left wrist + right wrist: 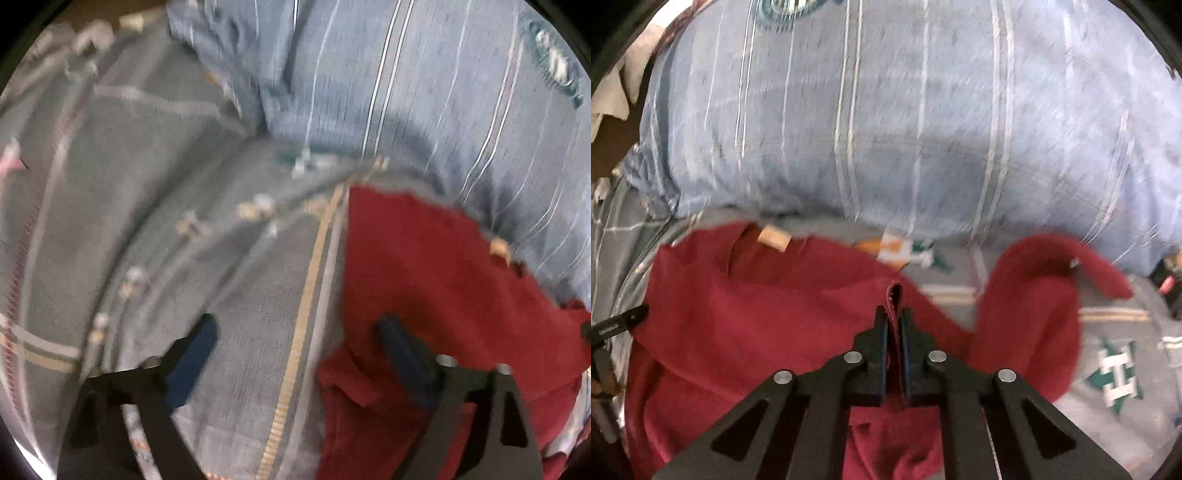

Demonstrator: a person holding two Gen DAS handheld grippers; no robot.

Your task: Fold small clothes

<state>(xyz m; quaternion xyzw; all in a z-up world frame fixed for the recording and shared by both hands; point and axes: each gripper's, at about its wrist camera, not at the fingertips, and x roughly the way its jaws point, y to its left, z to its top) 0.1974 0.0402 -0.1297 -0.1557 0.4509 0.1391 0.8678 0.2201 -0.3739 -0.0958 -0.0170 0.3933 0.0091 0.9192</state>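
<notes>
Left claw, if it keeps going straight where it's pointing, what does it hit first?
Most likely the grey patterned bedspread between the open left claw fingers, right beside the red garment's edge; blur makes depth uncertain.

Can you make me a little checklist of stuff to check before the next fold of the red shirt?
1. Right gripper pinching the red shirt: ok, a fold of its edge sits between the shut fingers.
2. Left gripper ready to grab: ok, wide open, nothing pinched.
3. Left gripper at the shirt: ok, one finger over its edge.
4. Shirt lying flat: not ok, rumpled, the sleeve curls up.
5. Blue striped pillow out of the way: cannot tell, it lies right behind the shirt.
</notes>
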